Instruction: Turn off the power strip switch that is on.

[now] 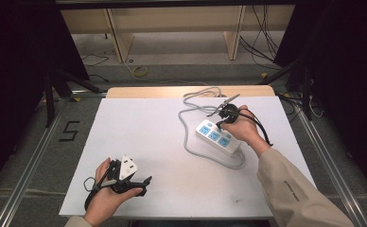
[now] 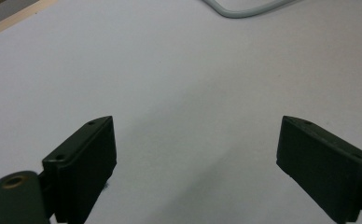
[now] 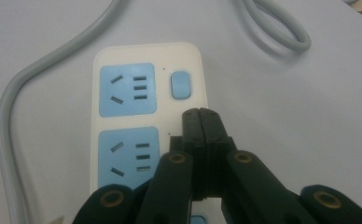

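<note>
- The place looks like a lab or a test room for recordings, not a home.
- A white table [image 1: 139,142] stands inside a metal frame [image 1: 30,156], with black curtains [image 1: 11,71] on both sides.
- Loose cables [image 1: 262,42] lie on the grey floor [image 1: 181,61], near plain wooden shelves [image 1: 172,21].
- A mark "5" [image 1: 69,131] is taped on the floor.

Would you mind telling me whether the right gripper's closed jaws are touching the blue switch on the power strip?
Apart. In the right gripper view, the right gripper has its jaws shut with their tips short of the blue switch, and a band of the white power strip shows between them.
</note>
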A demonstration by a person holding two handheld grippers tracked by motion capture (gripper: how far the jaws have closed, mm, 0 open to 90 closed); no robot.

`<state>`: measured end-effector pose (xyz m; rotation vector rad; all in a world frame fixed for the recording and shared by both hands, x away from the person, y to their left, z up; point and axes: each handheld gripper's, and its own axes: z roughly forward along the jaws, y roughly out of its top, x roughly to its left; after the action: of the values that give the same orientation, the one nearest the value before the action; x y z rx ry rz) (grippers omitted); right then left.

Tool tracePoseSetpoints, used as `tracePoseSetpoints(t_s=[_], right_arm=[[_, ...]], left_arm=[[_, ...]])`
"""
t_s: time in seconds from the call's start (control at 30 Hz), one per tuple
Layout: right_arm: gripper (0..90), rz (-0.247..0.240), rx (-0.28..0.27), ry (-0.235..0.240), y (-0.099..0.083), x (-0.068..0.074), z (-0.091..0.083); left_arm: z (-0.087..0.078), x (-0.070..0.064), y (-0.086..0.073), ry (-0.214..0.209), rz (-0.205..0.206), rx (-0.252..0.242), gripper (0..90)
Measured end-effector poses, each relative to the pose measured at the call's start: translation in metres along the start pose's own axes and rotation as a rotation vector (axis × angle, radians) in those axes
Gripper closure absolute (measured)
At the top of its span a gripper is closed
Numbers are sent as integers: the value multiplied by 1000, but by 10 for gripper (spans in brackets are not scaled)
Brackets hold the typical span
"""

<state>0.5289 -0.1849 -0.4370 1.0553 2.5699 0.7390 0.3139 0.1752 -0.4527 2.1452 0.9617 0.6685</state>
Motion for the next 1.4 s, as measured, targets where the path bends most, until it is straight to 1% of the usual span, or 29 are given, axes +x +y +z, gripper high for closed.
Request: tracePoseSetpoints(t_s=[0.2,0.3,0.4,0.53,0.57,0.63,0.9,0.93,1.4], right_arm=[[900,-4,-10,6,-1,1,-6],[900,11,-18,11,-3,1,-9],[900,10,-26,13,-6,-1,-12],[900,20,-37,16,-11,-3,-15],[900,29,-38,18,-12,-3,-16],[900,29,-46,17,-15,-4,-18],[900,52,-58,24,-26,-5,-27],[900,46,-62,23,-27,-5,-28],[900,55,-85,27,-38,-1,-42]], left_arm=[[0,-1,0,0,-3,-1,116],[0,-1,0,0,-4,0,116],[0,-1,0,0,-3,4,116],[1,-1,0,2,-4,0,116],[1,-1,0,3,-4,0,116],[1,-1,0,3,-5,0,117],[1,-1,0,2,-1,4,117],[1,-1,1,2,-1,4,117],[0,-2,1,4,-2,3,117]])
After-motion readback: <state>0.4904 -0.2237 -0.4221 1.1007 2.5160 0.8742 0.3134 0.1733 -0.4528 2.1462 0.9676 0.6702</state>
